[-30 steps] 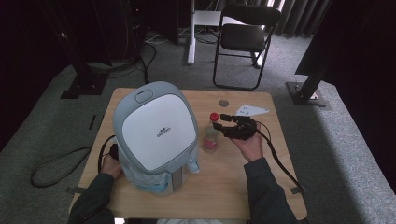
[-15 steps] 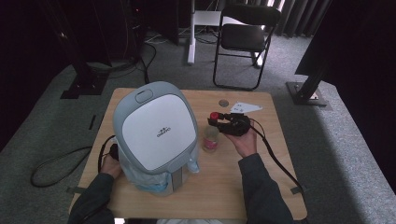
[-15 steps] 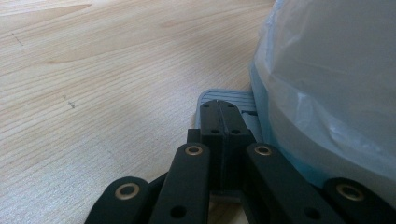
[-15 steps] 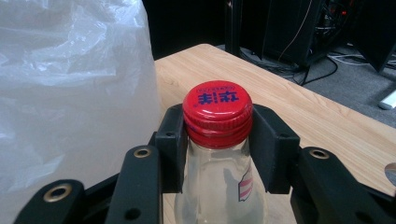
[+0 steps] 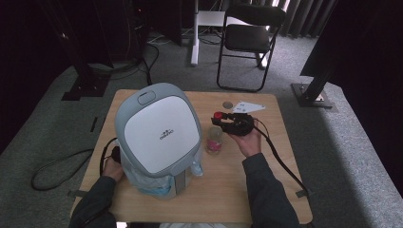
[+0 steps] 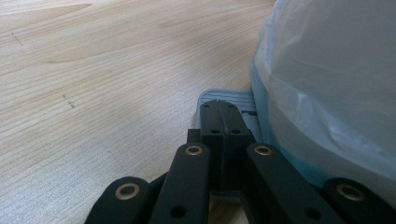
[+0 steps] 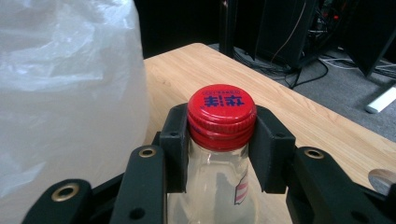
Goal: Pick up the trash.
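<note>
A: Where is your bottle (image 5: 214, 141)?

B: It stands upright on the table (image 5: 228, 190), at about 3 o'clock from the big grey bin (image 5: 158, 130).

A: What is your right gripper (image 7: 221, 122) doing?

B: Its jaws have just been closing, and now they pinch the red cap (image 7: 222, 108) from both sides.

A: And your left gripper (image 6: 220, 114)?

B: It is closed tight with nothing in it, resting on the grey pedal (image 6: 212, 95) at the foot of the bin.

Only stuff with writing: the round red screw cap (image 7: 222, 108) sitting between the right gripper's jaws has dark blue characters on top, too blurry to read, and the big grey-and-white plastic lid (image 5: 162, 129) has a tiny illegible logo
</note>
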`<state>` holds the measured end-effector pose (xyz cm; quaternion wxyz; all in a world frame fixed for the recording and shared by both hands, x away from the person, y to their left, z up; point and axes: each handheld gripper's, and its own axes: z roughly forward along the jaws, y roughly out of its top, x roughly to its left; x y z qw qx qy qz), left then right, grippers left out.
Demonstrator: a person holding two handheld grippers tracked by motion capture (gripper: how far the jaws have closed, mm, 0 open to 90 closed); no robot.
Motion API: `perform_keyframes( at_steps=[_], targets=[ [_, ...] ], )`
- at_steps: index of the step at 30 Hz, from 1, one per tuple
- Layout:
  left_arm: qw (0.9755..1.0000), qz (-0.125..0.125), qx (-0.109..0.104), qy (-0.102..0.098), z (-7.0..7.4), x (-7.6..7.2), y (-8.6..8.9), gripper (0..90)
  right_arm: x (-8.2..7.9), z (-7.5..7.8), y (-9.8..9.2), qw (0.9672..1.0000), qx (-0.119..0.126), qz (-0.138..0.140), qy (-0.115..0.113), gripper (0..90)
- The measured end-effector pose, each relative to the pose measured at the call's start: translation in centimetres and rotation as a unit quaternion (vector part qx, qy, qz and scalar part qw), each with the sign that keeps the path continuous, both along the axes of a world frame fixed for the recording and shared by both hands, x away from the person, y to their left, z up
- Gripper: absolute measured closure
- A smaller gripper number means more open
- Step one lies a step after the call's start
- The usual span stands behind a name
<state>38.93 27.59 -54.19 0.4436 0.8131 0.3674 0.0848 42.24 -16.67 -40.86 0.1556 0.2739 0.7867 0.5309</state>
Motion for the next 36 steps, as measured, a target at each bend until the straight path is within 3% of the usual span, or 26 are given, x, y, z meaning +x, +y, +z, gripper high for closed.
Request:
perform_keyframes(
  at_steps=[6,12,27,36],
  targets=[
    [1.0,0.0,-0.001,0.002,0.0,0.0,0.0,90.0,0.5,0.6,0.4,0.9997,-0.019,-0.013,-0.007,61.4],
    [1.0,0.0,-0.001,0.002,0.0,0.0,0.0,90.0,0.9,1.9,0.4,0.9999,-0.001,-0.012,-0.009,61.5],
    [1.0,0.0,-0.001,0.003,0.0,0.0,0.0,90.0,2.5,5.6,1.1,0.9992,0.008,-0.011,-0.036,61.6],
    [1.0,0.001,-0.002,0.004,0.0,0.0,0.0,90.0,3.4,6.9,1.7,0.999,0.015,-0.005,-0.041,61.7]
  ],
)
